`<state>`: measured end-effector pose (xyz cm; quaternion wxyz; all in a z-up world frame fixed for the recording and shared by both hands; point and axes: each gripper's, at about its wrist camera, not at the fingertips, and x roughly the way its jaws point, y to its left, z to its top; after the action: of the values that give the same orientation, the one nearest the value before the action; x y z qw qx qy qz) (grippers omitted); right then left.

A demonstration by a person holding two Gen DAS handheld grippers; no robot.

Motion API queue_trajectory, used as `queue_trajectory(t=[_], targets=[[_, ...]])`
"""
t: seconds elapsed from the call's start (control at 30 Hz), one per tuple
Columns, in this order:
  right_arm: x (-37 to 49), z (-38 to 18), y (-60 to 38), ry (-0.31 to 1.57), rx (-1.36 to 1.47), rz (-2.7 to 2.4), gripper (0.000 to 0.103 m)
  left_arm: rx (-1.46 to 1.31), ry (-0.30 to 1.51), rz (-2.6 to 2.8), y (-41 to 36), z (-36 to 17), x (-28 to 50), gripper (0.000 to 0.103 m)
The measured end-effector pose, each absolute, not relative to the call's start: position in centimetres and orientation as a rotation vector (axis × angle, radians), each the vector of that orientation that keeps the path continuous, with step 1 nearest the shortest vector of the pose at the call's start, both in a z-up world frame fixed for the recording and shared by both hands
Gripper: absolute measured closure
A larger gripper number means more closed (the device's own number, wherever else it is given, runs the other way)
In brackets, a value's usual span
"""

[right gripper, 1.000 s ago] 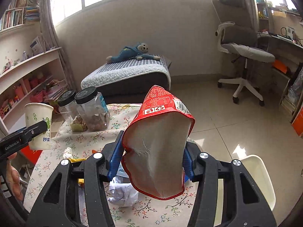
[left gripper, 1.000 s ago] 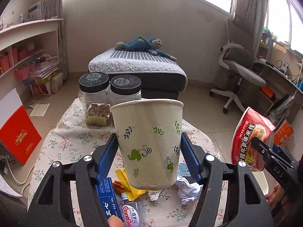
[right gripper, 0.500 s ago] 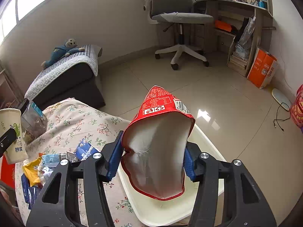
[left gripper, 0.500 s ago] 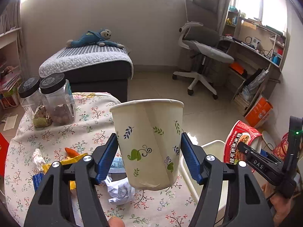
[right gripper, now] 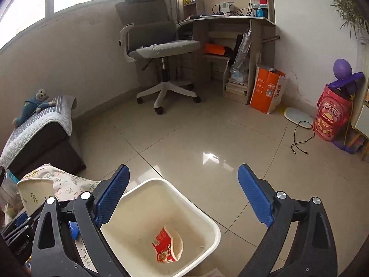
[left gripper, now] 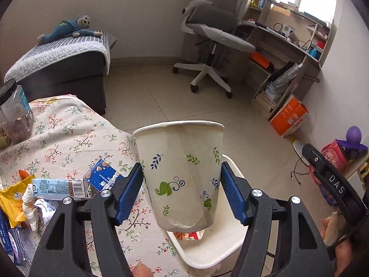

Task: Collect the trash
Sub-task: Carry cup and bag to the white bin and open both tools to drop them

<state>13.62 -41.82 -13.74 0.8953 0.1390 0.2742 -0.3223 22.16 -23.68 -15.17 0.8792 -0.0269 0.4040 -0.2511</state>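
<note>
A white paper cup (left gripper: 184,157) with leaf prints stands upright between the blue pads of my left gripper (left gripper: 181,169), which is shut on it, above the table's edge and the white bin (left gripper: 239,177). My right gripper (right gripper: 183,169) hangs over the bin (right gripper: 203,219), its jaws opening wide with nothing between them. A red snack bag (right gripper: 166,247) lies on the bin's bottom and shows under the cup as a red patch (left gripper: 188,235). The right wrist view catches the cup (right gripper: 34,195) at far left. One of the right gripper's fingers (left gripper: 322,168) shows in the left wrist view.
The floral-cloth table (left gripper: 69,138) carries a blue carton (left gripper: 101,177), a yellow wrapper (left gripper: 13,200), crumpled paper (left gripper: 43,207) and a jar (left gripper: 13,115). Beyond the bin are tiled floor, an office chair (right gripper: 161,46), an orange bag (right gripper: 267,90) and a dark bench (left gripper: 69,76).
Both grippers swung right, from over the table to the bin. The right gripper opened and the red bag dropped into the bin. The left keeps its hold on the cup.
</note>
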Motion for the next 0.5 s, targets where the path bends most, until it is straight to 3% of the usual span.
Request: queue_trajectory(t=[0.23, 0.5], targets=[[12.2, -13.0, -43.6, 0.522, 0.319, -0.738, 0.008, -0.055, 0.892, -0.571, -26.8, -15.8, 22.7, 0.026], [12.1, -13.0, -42.9, 0.510, 0.320, -0.736, 0.007, -0.034, 0.752, -0.438, -24.9, -12.9, 22.2, 0.014]])
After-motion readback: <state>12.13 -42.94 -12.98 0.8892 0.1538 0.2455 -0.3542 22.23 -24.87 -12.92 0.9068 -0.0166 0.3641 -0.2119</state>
